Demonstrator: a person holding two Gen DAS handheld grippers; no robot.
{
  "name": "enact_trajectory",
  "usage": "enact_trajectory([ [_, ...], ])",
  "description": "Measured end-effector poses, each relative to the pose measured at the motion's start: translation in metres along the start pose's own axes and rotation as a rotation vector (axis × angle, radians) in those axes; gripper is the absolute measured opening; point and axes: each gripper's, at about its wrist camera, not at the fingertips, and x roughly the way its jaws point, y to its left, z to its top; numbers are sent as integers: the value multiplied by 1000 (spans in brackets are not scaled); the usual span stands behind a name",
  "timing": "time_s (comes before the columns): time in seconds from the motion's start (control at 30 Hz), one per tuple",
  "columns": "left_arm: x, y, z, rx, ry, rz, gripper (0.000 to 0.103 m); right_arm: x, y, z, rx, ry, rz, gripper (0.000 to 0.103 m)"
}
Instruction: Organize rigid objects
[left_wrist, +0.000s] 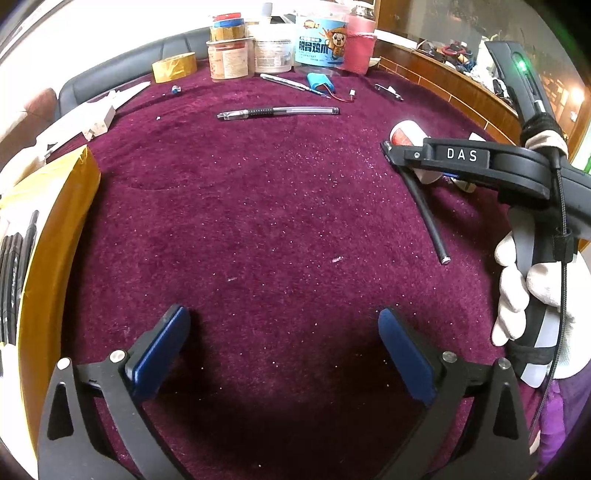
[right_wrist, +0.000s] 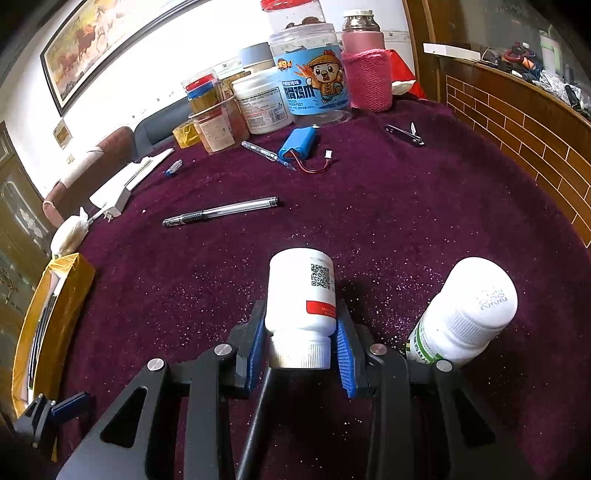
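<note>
Now right hand-held gripper (right_wrist: 301, 341) clamping white bottle (right_wrist: 301, 295), cap toward camera, left hand-held gripper (left_wrist: 282, 350) spread wide

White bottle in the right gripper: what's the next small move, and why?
Probably lift it straight up a little. The right gripper is shut on the white bottle, with a black pen under the jaws and a second bottle close beside it. Rising first should avoid dragging either; the left gripper is open.

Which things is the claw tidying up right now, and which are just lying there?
In the job:
right claw, shut on the white pill bottle
second white bottle beside it
yellow box

Just lying about:
clear pen
blue battery pack
nail clipper
tape roll
</note>
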Motion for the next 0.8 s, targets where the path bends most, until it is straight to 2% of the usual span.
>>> enact_trajectory([
  [0.5, 0, -1, 0, 0, 0, 3, 102, 0, 0, 0, -1, 1, 1, 31],
  [0.8, 0, -1, 0, 0, 0, 3, 102, -1, 7, -1, -27, 2, 55, 30],
])
